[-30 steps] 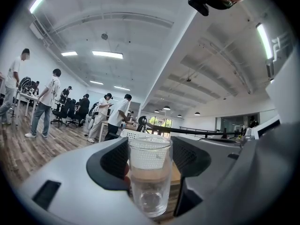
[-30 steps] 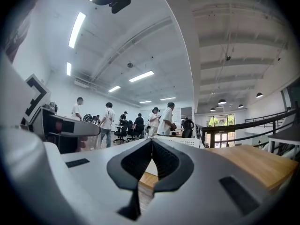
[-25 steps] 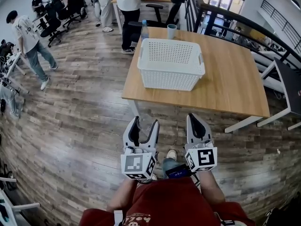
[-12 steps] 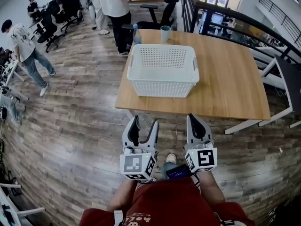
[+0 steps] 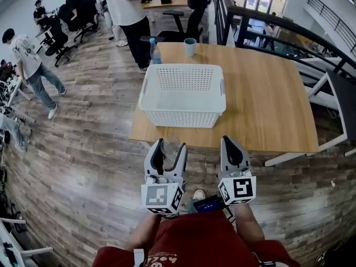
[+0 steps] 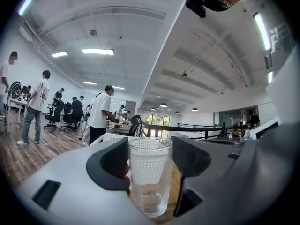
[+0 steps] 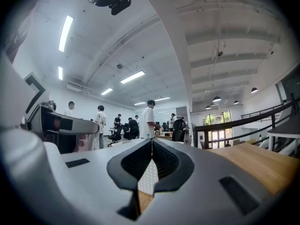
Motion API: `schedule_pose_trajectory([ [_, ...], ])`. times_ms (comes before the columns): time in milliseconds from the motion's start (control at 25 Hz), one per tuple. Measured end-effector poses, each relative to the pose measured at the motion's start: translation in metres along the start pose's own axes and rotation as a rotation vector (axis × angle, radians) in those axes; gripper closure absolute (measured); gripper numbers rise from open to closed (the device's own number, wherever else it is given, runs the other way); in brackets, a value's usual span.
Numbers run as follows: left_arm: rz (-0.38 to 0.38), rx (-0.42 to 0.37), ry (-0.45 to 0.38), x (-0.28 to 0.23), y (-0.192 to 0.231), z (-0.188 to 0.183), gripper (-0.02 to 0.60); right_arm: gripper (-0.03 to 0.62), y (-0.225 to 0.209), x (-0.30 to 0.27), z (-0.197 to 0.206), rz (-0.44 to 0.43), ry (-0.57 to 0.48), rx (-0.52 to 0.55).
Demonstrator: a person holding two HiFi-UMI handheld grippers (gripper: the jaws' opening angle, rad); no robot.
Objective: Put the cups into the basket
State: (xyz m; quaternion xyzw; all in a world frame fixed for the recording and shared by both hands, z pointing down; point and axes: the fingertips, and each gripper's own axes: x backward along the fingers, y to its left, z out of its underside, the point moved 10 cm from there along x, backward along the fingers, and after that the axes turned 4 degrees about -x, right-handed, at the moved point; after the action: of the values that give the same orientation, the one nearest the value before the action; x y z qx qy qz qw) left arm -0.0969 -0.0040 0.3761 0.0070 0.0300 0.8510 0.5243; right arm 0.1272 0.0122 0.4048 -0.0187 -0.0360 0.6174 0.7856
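Clear glass cup (image 6: 150, 172) is gripped upright by the left gripper (image 5: 170, 146) on the near side of the white basket (image 5: 181, 115) on the table (image 5: 267, 104), while the right gripper (image 5: 232, 144) is held closed, empty.

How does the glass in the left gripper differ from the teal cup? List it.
The glass is clear; the teal cup is opaque. The glass sits between the left gripper's jaws; the teal cup stands on the table beyond the basket. Both are upright, outside the basket.

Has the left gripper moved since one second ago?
Yes. The left gripper, holding the glass, has come forward: its tips now reach the near edge of the table.
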Motion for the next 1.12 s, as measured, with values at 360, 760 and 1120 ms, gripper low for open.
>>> schedule_pose_trajectory([
  [360,-0.011,0.010,-0.023,-0.035,-0.017,-0.009,0.293,0.585,-0.041,-0.018,-0.002,-0.006,-0.018,-0.019],
  [760,-0.015,0.028,-0.047,-0.060,-0.001,-0.017,0.293,0.584,-0.055,-0.050,-0.005,0.001,-0.035,-0.013],
  [1120,-0.008,0.047,-0.049,-0.094,0.034,-0.022,0.293,0.585,-0.051,-0.094,-0.012,0.007,-0.034,0.009],
])
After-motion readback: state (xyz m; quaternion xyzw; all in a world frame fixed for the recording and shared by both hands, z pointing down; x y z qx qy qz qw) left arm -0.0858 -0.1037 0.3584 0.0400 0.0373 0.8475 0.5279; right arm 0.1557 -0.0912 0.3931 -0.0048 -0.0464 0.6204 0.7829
